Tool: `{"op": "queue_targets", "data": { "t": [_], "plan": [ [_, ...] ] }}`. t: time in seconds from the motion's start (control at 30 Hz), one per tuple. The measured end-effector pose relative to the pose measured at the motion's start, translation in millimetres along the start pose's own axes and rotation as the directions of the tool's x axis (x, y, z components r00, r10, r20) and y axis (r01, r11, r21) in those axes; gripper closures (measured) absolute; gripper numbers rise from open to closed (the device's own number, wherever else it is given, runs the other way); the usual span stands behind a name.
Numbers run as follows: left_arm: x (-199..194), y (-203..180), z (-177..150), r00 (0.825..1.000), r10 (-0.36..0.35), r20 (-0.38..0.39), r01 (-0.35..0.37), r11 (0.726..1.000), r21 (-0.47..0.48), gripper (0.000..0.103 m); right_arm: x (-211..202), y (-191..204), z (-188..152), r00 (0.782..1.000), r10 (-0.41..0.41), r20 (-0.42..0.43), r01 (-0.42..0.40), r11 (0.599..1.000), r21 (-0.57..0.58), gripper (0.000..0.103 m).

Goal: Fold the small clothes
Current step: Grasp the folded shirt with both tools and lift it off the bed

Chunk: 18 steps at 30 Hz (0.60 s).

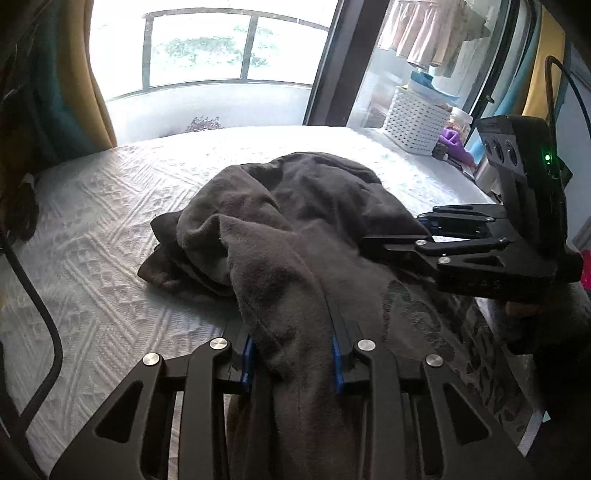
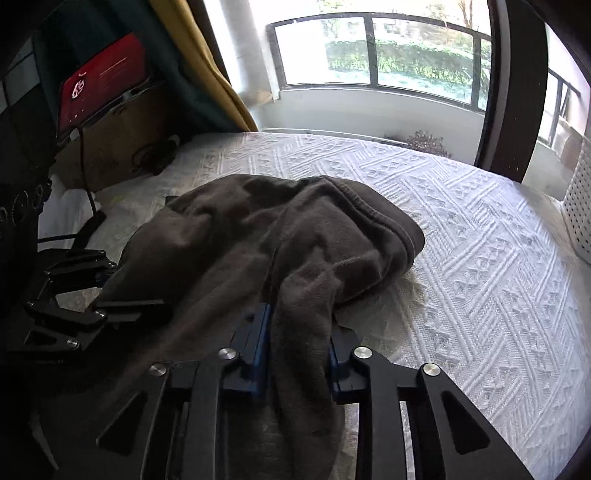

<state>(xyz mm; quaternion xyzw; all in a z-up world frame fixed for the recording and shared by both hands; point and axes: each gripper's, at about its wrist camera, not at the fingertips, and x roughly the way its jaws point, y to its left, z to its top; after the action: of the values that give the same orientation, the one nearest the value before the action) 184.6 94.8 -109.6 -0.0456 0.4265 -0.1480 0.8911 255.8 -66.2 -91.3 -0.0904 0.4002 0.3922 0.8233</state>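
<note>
My left gripper (image 1: 291,343) fills the bottom centre of its own view, both fingers clamped on a bunched fold of the dark grey garment (image 1: 295,221), which rises between the blue pads. I count one garment, crumpled in the middle of the frame on the white textured bedspread (image 1: 110,240). Its long axis runs from the bottom centre up toward the upper middle, away from me, with a loose flap pointing to the left. At the right edge sits my right gripper (image 1: 373,245), seen from the side, fingers reaching left into the cloth; they look pinched on it, though the tips are buried. Only this view shows the one white basket (image 1: 413,122) at the upper right and pale clothes hanging (image 1: 424,33) above it.

In the right wrist view, my right gripper (image 2: 299,343) is at the bottom centre, clenched on a thick roll of the same garment (image 2: 258,236). Here the cloth spreads from the bottom centre up and left, its ribbed hem curving along the upper right edge of the heap. My left gripper (image 2: 110,295) shows at the lower left, fingers pointing right and closed into the fabric edge. Only this view shows one red lit screen (image 2: 103,81) at the upper left and a black cable (image 2: 86,177) hanging below it. One yellow curtain (image 2: 199,55) appears here; it also hangs at the left edge of the other view.
</note>
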Motion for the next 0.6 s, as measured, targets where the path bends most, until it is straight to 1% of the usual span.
{"op": "queue_targets", "data": {
  "t": [0.1, 0.17, 0.33, 0.6],
  "plan": [
    [-3.0, -7.3, -0.4, 1.0, 0.023, 0.013, -0.023, 1.0, 0.018, 0.074, -12.1, 2.6, -1.2, 1.0, 0.001, 0.022, -0.001, 1.0, -0.002, 0.081],
    [-9.0, -9.6, -0.8, 0.999, 0.02, 0.031, -0.02, 1.0, 0.01, 0.075, -15.3, 6.7, 2.5, 1.0, 0.003, 0.03, -0.002, 1.0, -0.006, 0.081],
    [-26.3, -14.3, -4.7, 0.996, 0.009, 0.088, -0.007, 1.0, -0.025, 0.078, -35.7, 11.8, -2.7, 0.998, 0.036, 0.055, -0.036, 0.999, -0.009, 0.081],
    [-55.7, -26.4, -10.4, 0.992, 0.021, 0.125, -0.019, 1.0, -0.022, 0.078, -69.9, 27.1, -9.1, 0.992, 0.048, 0.113, -0.045, 0.999, -0.023, 0.081]
  ]
}}
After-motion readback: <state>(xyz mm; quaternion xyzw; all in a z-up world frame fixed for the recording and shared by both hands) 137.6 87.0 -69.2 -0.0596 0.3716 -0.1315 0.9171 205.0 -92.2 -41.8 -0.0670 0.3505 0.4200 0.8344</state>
